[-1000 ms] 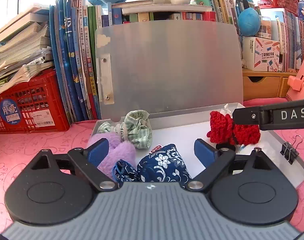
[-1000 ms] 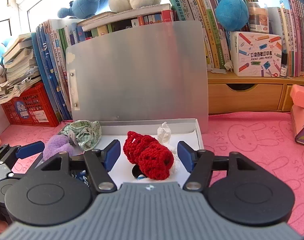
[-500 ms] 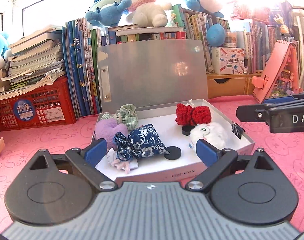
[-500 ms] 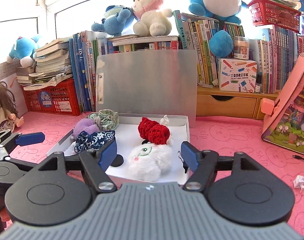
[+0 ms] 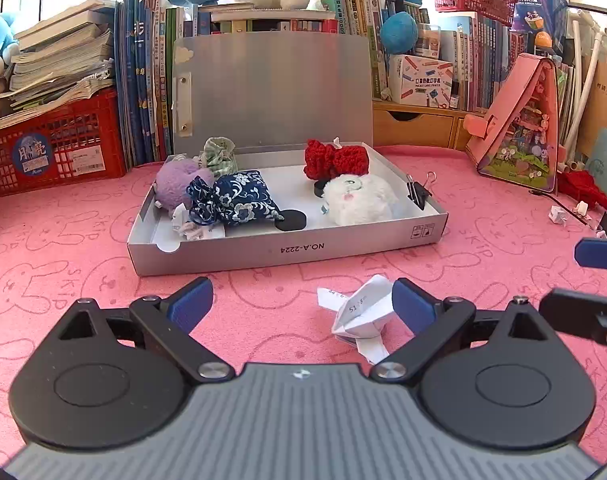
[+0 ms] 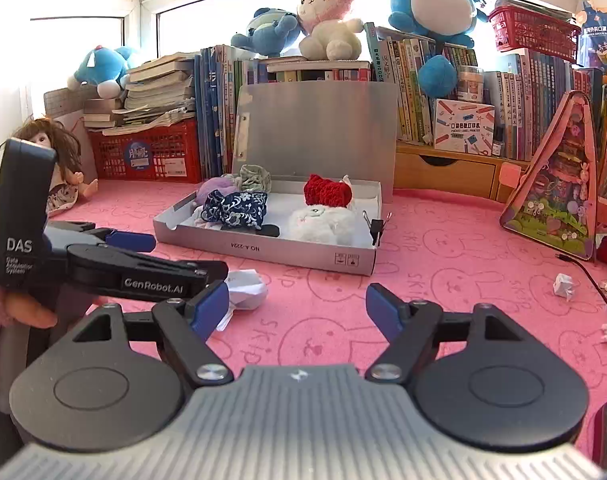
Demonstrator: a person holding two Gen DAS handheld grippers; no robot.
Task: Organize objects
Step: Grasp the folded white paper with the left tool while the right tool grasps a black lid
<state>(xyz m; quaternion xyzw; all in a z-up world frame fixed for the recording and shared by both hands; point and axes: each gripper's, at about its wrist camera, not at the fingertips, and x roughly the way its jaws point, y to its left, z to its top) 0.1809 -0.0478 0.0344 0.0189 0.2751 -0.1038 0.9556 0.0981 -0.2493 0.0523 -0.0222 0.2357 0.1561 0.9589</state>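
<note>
Both grippers hang over the pink counter (image 5: 83, 220) in front of the open silver box (image 5: 287, 248). The left gripper (image 5: 299, 304) has its jaws released, a crumpled paper (image 5: 359, 312) lying between them. The right gripper (image 6: 297, 308) has jaws just opening, nothing between. A red knit piece (image 5: 335, 158) and white plush (image 5: 357, 200) sit inside the box.

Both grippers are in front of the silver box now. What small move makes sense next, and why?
Probably ease the left gripper forward and close on the crumpled paper. It lies loose on the pink mat, outside the silver box, already between the open fingers. The right gripper is open and empty, with nothing between its fingers.
</note>
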